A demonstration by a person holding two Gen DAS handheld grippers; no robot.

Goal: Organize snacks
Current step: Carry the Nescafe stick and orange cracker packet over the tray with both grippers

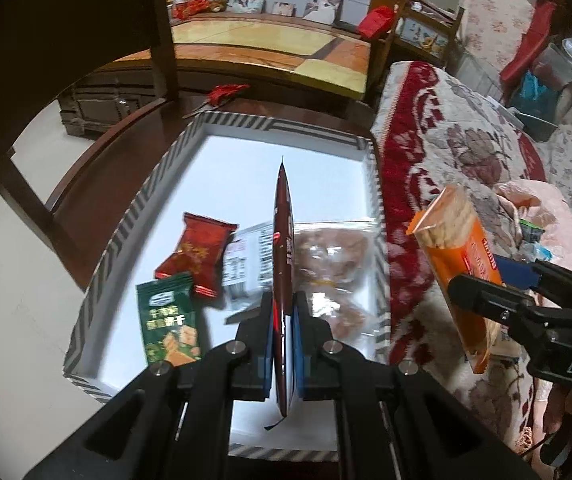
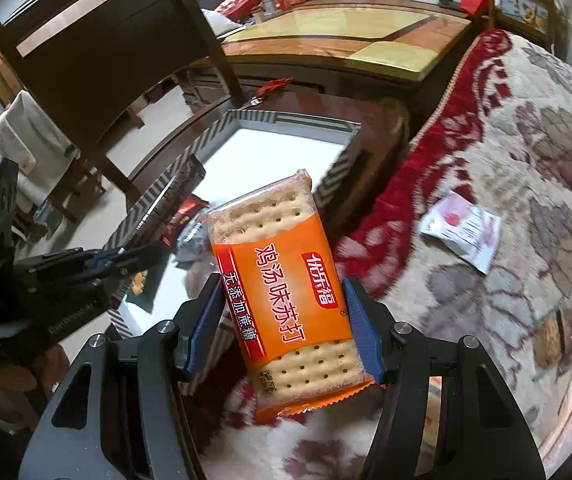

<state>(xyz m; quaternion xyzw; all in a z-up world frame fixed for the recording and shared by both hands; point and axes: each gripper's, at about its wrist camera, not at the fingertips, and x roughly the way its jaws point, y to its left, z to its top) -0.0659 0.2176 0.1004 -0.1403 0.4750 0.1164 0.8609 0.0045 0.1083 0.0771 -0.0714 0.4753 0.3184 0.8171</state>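
The striped box [image 1: 190, 136], white inside with a black-and-white banded rim, is the landmark here. It sits on a dark wooden table [image 1: 126, 136] hard against a floral, red-bordered bedspread [image 1: 466, 140], likely so snacks lying on the cover can be carried the short way across into it.

Inside the box, toward its near end, lie a clear bag of brown pieces [image 1: 334, 268], a white label-printed packet [image 1: 246, 260], a red sachet [image 1: 200, 256] and a green biscuit sachet [image 1: 168, 320]; the far end of the box is bare white floor.

Just outside the box's right rim, over the bedspread, the right tongs [image 2: 282, 316] stand partly open and clamp the orange cracker pack [image 2: 286, 300] across its width, blue pads on both long edges. The grip suits a stiff stack: square perforated crackers show through clear ends, with an orange band of white and red lettering.

Above the box's middle, the left tongs [image 1: 282, 344] are closed nearly flat on a thin dark-brown wrapper [image 1: 283, 240], held edge-on and upright, probably ready to be dropped in.

Farther right of the box, a white-and-pink packet [image 2: 462, 232] lies on the bedspread, not yet collected.
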